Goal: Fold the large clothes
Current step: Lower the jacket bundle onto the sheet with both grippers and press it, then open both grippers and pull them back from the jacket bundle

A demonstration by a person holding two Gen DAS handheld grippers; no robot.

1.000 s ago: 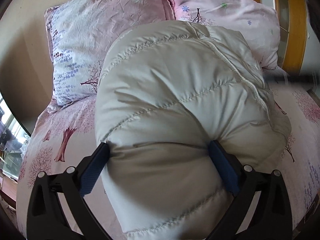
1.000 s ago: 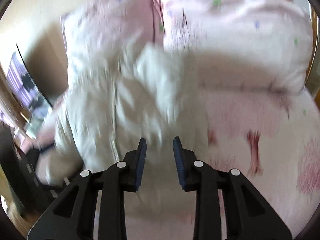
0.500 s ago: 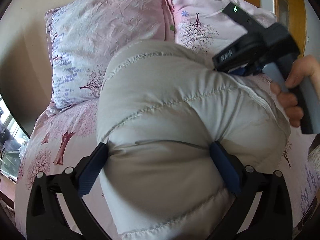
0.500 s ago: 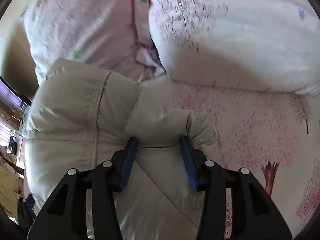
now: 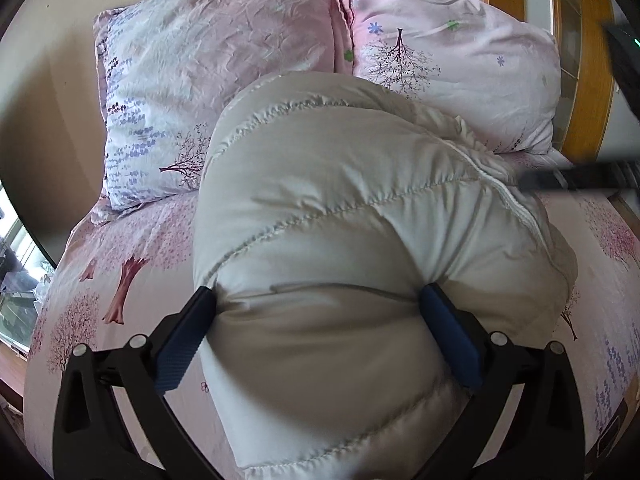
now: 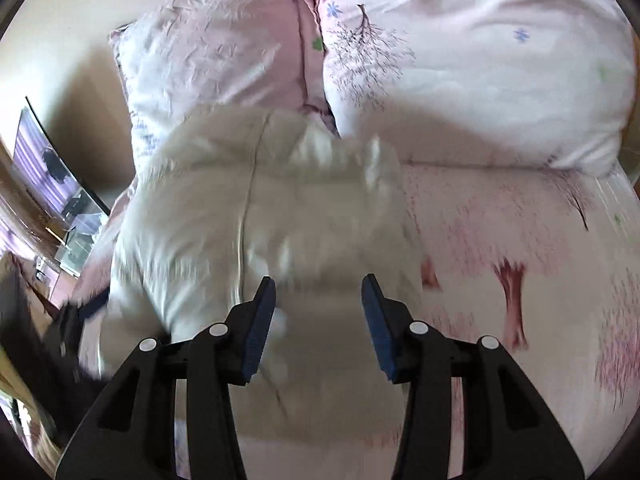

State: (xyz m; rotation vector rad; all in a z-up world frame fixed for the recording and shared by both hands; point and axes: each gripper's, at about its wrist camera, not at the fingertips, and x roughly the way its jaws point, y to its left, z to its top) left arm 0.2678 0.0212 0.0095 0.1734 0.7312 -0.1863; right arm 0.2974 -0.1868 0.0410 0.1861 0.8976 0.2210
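Observation:
A puffy off-white quilted down jacket lies bunched on the pink bed; it also shows, blurred, in the right wrist view. My left gripper is spread wide and clamped on a thick fold of the jacket, with its blue pads pressing in from both sides. My right gripper is open and empty, its jaws apart just above the jacket's near part. The right gripper also shows as a dark blur at the right edge of the left wrist view.
Two pink floral pillows lie against the wall behind the jacket. The pink tree-print bedsheet spreads to the right. A wooden bed frame stands at the right. A dark screen and furniture are beyond the bed's left edge.
My right gripper let go of the jacket's fold, opened and pulled back from it. My left gripper stays clamped on the jacket in the same place.

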